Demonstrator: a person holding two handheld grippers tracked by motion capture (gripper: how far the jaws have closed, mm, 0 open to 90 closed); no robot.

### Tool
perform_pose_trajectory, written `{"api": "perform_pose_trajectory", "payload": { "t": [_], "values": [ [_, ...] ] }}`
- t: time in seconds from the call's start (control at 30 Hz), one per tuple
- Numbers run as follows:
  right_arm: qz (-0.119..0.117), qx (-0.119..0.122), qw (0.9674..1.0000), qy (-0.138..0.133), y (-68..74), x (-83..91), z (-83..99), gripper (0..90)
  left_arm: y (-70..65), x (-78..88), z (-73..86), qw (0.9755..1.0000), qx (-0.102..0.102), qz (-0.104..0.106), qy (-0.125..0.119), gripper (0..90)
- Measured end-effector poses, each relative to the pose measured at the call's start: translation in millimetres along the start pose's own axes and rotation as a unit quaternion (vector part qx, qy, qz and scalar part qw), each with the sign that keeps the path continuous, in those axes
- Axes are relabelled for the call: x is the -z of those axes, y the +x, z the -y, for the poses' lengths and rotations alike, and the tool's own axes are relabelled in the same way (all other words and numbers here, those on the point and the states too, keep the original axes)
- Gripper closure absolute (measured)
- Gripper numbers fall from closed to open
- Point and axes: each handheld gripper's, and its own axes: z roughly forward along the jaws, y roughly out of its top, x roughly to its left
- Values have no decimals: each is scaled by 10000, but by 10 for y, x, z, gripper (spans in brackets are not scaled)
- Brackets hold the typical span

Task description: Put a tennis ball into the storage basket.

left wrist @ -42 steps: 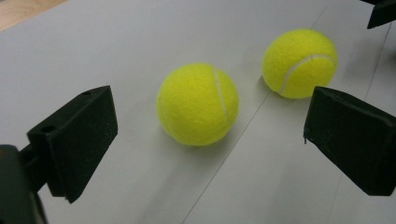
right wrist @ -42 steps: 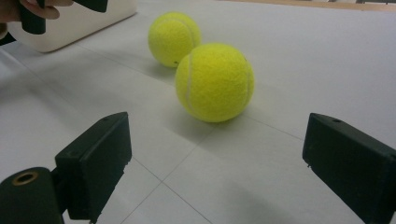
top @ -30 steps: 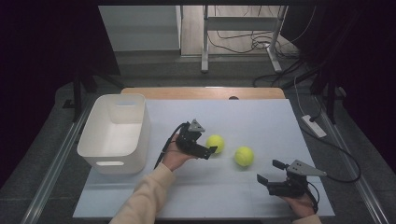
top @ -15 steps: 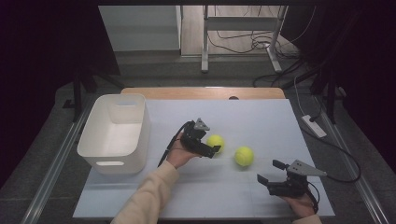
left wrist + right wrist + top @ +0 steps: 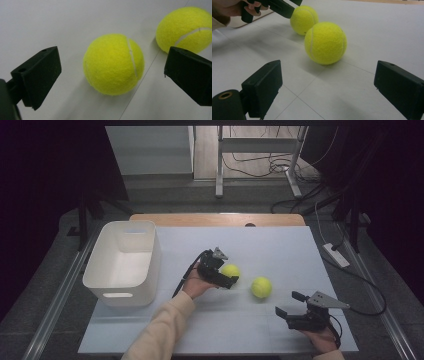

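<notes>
Now the step in hand looks like the grasp of the first ball (image 5: pixel 231 270): the left gripper (image 5: pixel 229 279) has its fingers (image 5: pixel 37 75) spread wide on either side of it, with a gap on each flank and no contact that I can see. In the left gripper view the ball sits between the two black fingers, nearer their tips than their roots.

Taking the bin (image 5: pixel 125 260) as landmark, this ball lies on the bench (image 5: pixel 280 245) to the bin's right, apart from it; the second ball (image 5: pixel 261 287) lies farther right again and a little nearer the person, just beside the first but not touching. The right gripper (image 5: pixel 287 307) rests beyond that second ball, well away from the bin, its fingers (image 5: pixel 263 86) also spread and holding nothing.

Next, I judge, the left gripper needs to push slightly farther over the ball and then close squarely across its middle, so it does not squirt out toward the second ball.

A ball has no long axis and points nowhere; its white seam (image 5: pixel 132 58) runs roughly along the gripper's line of approach.
</notes>
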Motion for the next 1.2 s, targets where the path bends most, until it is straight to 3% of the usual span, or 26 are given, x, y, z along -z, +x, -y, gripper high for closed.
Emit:
{"api": "perform_pose_trajectory", "payload": {
  "t": [0.73,0.83,0.93,1.2],
  "values": [
    [2,4,10000,14,-6,-2,5,82,43,-222,35,9995,71,118,282,36],
    [2,4,10000,21,-10,0,7,82,38,-225,42,9996,-7,70,271,138],
    [6,18,10000,27,-13,1,8,82,41,-212,37,9997,32,155,200,259],
    [23,6,10000,27,-18,6,9,83,18,-167,26,9998,4,119,178,271]
  ]
}}
